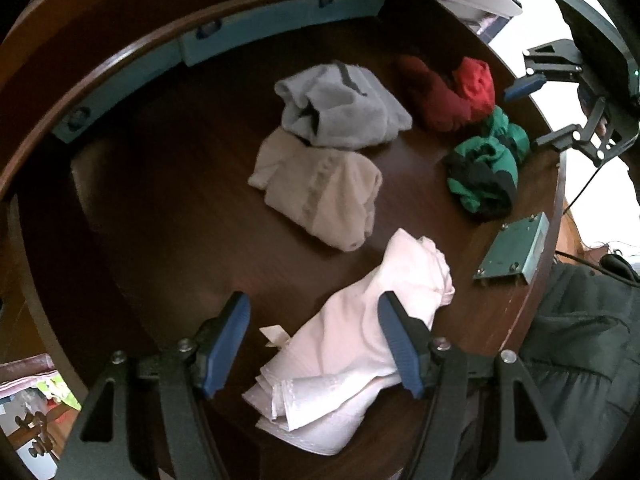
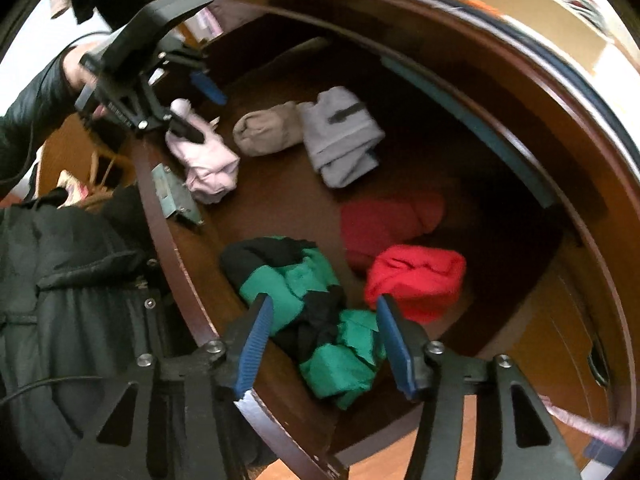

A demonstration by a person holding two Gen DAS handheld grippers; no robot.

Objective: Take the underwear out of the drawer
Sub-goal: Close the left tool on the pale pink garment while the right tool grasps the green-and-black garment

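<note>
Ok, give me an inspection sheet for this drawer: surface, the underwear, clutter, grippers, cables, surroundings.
Surface: open dark wooden drawer, floor mostly bare.
Job's things: six bundles lie inside: pink, beige, grey, dark red, bright red, green and black.
Clutter: metal lock plate on the drawer's front wall.
Grippers: left gripper open, fingers either side of the pink bundle; right gripper open, straddling the green and black bundle.
Cables: thin black cable behind the right gripper.
Surroundings: person's black padded jacket; wooden floor.
</note>
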